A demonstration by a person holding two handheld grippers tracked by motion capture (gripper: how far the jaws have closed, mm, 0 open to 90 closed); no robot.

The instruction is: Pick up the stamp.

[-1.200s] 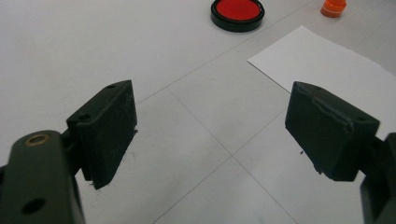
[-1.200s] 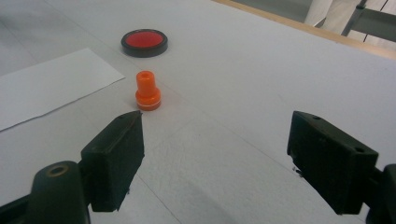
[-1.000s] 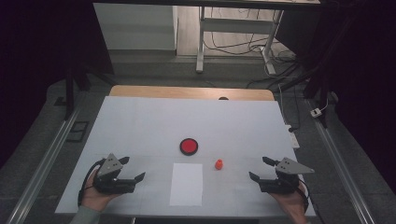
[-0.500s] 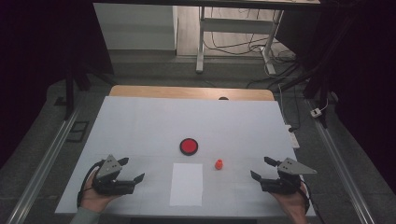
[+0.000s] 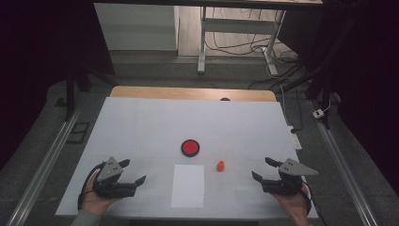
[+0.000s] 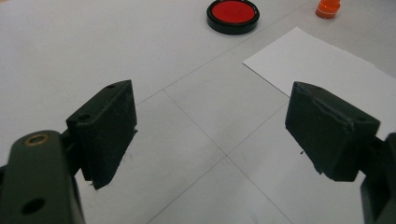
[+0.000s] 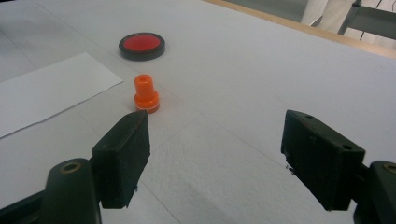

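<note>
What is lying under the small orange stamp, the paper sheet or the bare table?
The orange stamp stands on the bare white table, beside the paper sheet and not on it. Its underside is covered, so its face cannot be seen.

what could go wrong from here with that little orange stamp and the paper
The orange stamp is small and stands upright, so the open right hand-held gripper could tip it when closing. The sheet of paper lies loose and could slide when pressed. The open ink pad sits near the stamp and could be nudged.
</note>
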